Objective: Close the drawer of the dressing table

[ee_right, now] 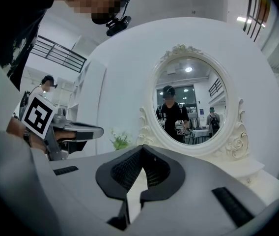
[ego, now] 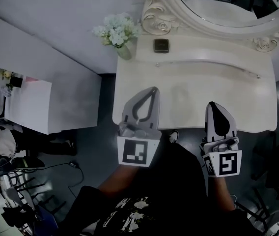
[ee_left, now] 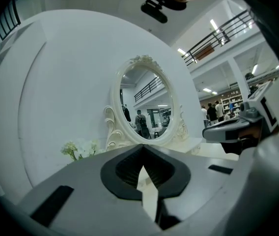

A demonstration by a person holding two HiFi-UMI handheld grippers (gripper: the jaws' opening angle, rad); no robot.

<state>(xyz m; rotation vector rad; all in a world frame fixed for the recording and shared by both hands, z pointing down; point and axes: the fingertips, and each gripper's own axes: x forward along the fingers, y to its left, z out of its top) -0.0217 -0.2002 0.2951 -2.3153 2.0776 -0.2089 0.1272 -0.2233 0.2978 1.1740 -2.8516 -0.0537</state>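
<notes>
The white dressing table [ego: 193,82] stands ahead of me, with its oval mirror [ego: 218,4] at the back. No drawer front shows in any view; only the tabletop and its front edge are visible from above. My left gripper [ego: 153,90] hovers over the table's front left part, shut and empty. My right gripper [ego: 212,105] hangs over the front edge further right, also shut with nothing in it. In the left gripper view the closed jaws [ee_left: 142,147] point level at the mirror [ee_left: 147,104]. The right gripper view shows the same: shut tips [ee_right: 142,149] facing the mirror [ee_right: 191,102].
A vase of white flowers [ego: 116,31] and a small dark box [ego: 161,45] sit at the table's back left. A white counter [ego: 29,104] stands to the left, with a person and cables on the floor beyond it. My legs are below the table's front edge.
</notes>
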